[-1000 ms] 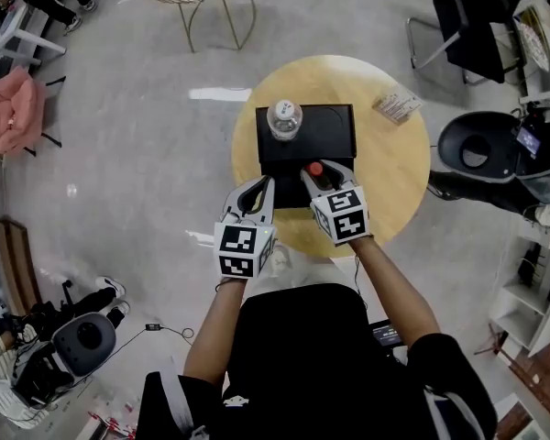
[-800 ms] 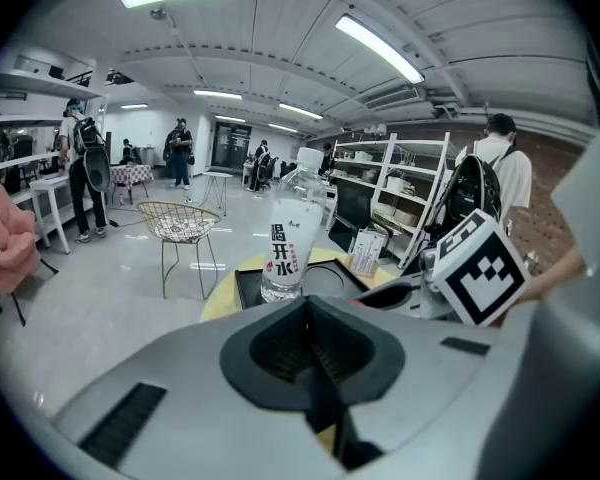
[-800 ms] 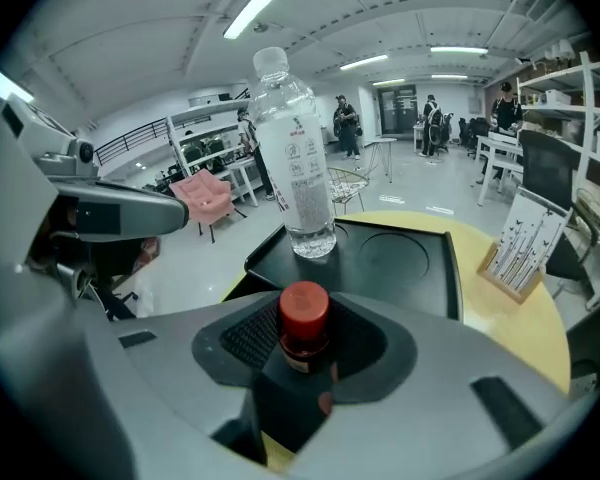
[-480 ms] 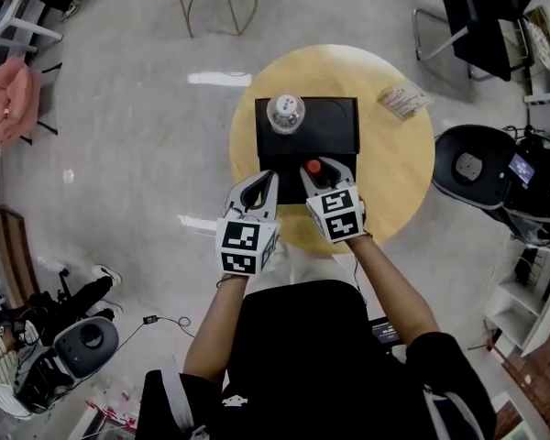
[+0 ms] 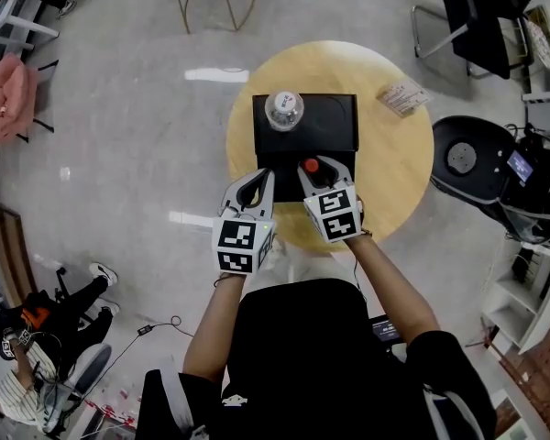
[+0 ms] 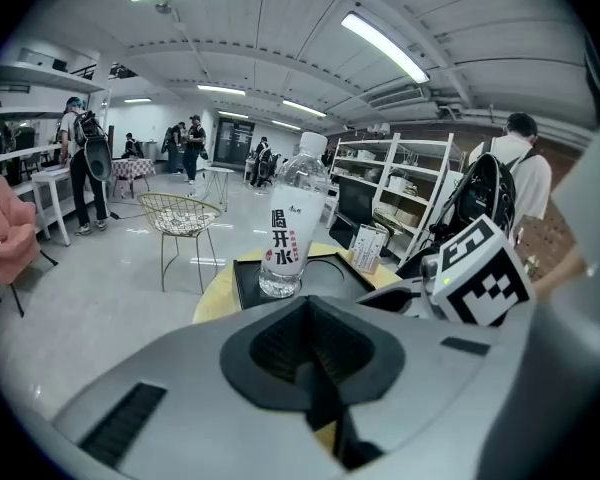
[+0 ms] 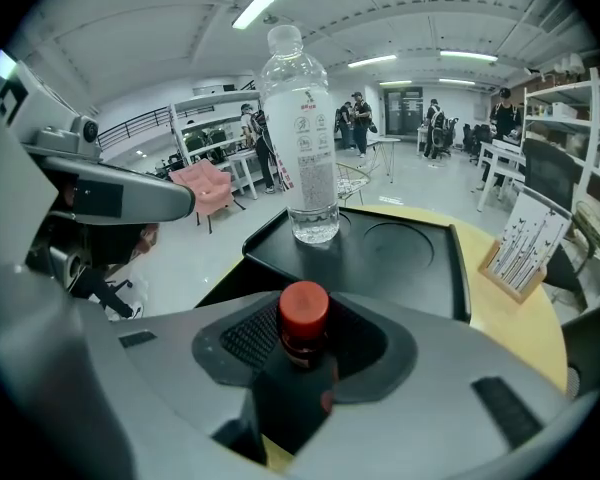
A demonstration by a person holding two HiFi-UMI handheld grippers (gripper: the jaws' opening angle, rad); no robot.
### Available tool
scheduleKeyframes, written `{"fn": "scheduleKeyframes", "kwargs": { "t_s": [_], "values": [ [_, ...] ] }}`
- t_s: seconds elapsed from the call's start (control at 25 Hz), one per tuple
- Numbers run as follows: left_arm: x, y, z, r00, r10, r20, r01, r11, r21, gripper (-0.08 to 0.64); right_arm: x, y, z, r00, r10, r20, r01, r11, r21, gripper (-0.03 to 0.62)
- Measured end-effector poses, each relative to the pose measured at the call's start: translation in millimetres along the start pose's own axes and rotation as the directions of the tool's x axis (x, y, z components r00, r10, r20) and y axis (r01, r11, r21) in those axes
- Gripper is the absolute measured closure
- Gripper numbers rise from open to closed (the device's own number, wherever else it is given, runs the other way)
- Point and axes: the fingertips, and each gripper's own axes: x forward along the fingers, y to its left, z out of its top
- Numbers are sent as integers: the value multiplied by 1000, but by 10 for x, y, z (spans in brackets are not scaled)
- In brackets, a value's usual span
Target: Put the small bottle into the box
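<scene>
Right tongs [image 5: 317, 174] clamp red-capped small bottle [image 7: 303, 320] at near edge of black box [image 5: 335, 132] on table [image 5: 396, 165]. Left tongs [image 5: 259, 180] closed, empty. Water bottle [image 5: 284, 110] upright, box's far-left corner.

The small bottle [image 7: 304, 316] has a red cap and a dark body. It stands upright, clamped between the jaws of the right gripper [image 7: 305, 346], over the near end of the box [image 5: 335, 125]. The box is black, shallow and rectangular (two round recesses side by side in its floor) and lies flat.
</scene>
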Motion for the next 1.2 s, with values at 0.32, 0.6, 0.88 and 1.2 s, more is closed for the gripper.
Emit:
{"fn": "scheduleKeyframes", "kwargs": {
  "t_s": [0.32,0.6,0.88,1.2],
  "values": [
    [-43,2,-24,1000,-3,8,3,1000,-23,548,-6,104,-83,1000,7,-17,-7,1000,-24,453],
    [-111,-1,8,1000,4,26,-4,1000,-6,548,-18,149,-137,1000,20,-13,-20,1000,-19,449],
    [-195,-26,-5,999,6,34,-6,1000,-6,548,-96,128,-58,999,36,22,-37,999,24,431],
    [-353,-91,23,999,-5,52,4,1000,15,548,-294,187,68,997,25,68,-26,999,22,431]
  ]
}}
